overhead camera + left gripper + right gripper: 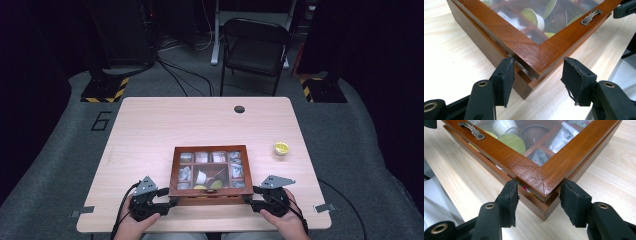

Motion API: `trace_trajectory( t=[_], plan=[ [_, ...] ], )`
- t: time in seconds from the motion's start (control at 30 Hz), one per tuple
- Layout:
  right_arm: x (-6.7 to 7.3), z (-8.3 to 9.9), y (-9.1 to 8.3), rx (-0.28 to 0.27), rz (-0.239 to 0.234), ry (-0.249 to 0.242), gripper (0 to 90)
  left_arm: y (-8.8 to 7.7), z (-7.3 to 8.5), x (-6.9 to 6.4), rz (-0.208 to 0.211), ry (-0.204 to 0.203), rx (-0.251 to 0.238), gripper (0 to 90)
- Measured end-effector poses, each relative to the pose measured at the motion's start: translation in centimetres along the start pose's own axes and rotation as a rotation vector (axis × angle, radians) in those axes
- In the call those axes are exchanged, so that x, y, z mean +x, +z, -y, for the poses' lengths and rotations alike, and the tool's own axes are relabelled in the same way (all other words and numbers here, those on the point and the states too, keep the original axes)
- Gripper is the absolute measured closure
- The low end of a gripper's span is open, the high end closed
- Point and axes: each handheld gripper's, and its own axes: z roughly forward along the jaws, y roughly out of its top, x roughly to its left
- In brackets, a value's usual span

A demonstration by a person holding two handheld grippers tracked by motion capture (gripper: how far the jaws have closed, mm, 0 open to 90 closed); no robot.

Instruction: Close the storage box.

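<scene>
1. The wooden box (210, 175) is sitting near the front edge of the desk (150, 130), its glass-paned lid (534, 53) resting slightly raised at the near corners, so a thin gap is showing above the base.
2. Through the pane, small compartments are showing, holding capsules and packets; an ornate metal handle (471, 130) is lying along the lid's front rail.
3. The left gripper (536, 72) is straddling the box's near left corner. One pad is touching the lid's edge and the other is standing just clear, so it is looking released rather than clenched.
4. The right gripper (539, 195) is bracketing the near right corner in the same way; it is gripping nothing firmly, with slim gaps beside both pads.
5. Judging from this, the step in hand is lifting or seating the lid. Doing it well is likely calling for both pads hooking under the lid's lip evenly, since the varnished wood is looking smooth and hard and may be slipping on soft, worn foam.
6. The mitred corners are sharp and square.
7. Well apart, a small yellow-topped cup (281, 148) is standing toward the desk's right edge.
</scene>
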Motion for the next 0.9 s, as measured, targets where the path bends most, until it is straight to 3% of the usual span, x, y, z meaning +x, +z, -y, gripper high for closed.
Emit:
trace_trajectory(
  t=[0.2, 0.57, 0.9],
  plan=[
    [0.0, 0.3, 0.1, 0.04, 0.015, -0.01, 47.3, -0.3, 0.1, 0.1, 0.0, -0.023, 0.001, 43.1],
    [-0.2, 0.2, -0.6, 0.004, 0.0, 0.016, 46.4, -0.5, -0.1, 0.6, -0.002, -0.042, -0.016, 42.7],
    [-1.5, -0.5, -1.4, -0.045, 0.032, 0.043, 45.4, -0.9, -0.6, 1.7, -0.027, -0.073, -0.049, 41.9]
  ],
)
